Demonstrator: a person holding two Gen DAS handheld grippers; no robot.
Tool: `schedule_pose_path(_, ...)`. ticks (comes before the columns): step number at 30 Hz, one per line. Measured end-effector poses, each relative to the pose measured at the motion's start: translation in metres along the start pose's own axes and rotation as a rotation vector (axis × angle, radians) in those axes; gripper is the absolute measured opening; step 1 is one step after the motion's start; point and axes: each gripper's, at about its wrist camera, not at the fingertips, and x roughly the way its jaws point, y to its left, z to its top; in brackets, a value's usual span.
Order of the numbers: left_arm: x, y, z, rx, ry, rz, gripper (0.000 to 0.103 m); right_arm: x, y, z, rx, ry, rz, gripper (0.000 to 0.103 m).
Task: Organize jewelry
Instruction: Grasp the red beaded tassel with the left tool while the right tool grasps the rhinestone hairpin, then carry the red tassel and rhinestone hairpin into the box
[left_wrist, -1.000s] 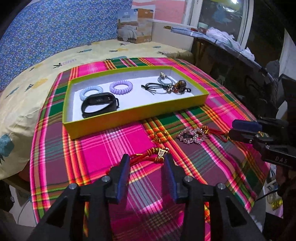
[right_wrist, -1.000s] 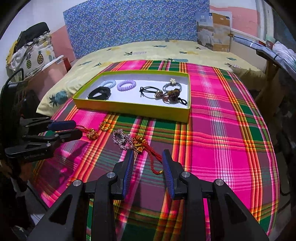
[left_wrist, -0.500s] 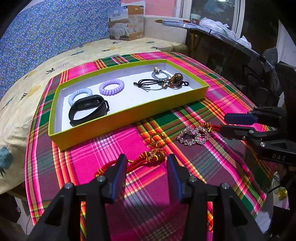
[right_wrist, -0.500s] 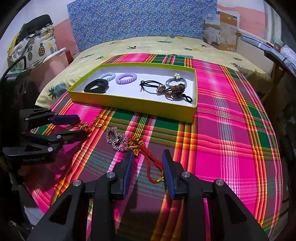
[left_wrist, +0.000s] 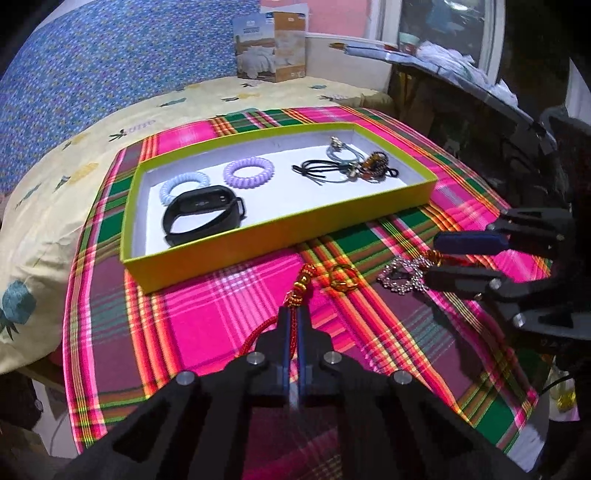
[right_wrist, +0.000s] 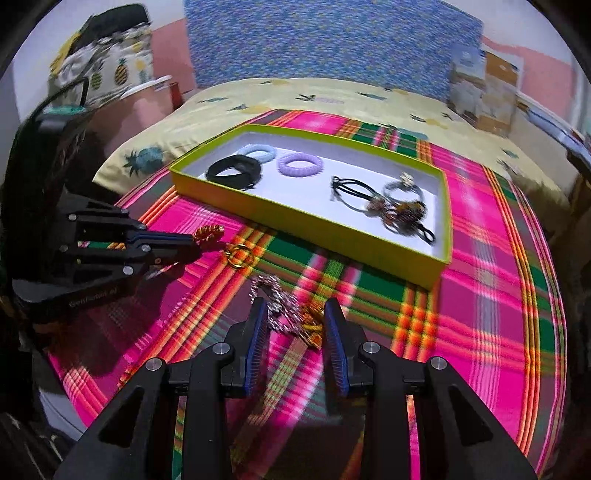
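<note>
Left claw (left_wrist: 293, 314) is pinching the red cord bracelet (left_wrist: 301, 286) near its gold beads, ready for lifting toward the yellow-green tray (left_wrist: 280, 236) lying just beyond on the plaid cloth (left_wrist: 207, 306). Right claw (right_wrist: 295, 325) is hanging wide around the rhinestone bracelet (right_wrist: 275, 295), likely preparing its own pickup.

The right gripper (right_wrist: 295, 325) is held apart around a rhinestone chain (right_wrist: 275, 301); a red cord (right_wrist: 208, 233) is clamped by the left gripper (right_wrist: 195, 245).
</note>
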Motion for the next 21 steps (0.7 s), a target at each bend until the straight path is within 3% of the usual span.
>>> schedule_pose_path(12,-0.014,0.012,-0.011,-0.056,-0.013,-0.002,0.003,0.022,0.025,0.006,-0.196,0.068,0.03,0.032)
schedule_pose_path(16,-0.017,0.013,-0.011,-0.062,-0.022,-0.002,0.003,0.021,0.024,0.005,-0.184,0.074,0.042,0.031)
schedule_pose_path(17,-0.018,0.013,-0.011,-0.062,-0.025,-0.002,0.003,0.021,0.023,0.005,-0.17,0.074,0.047,0.025)
schedule_pose_path(21,-0.022,0.013,-0.012,-0.065,-0.033,-0.002,0.003,0.02,0.022,0.004,-0.125,0.072,0.055,0.025)
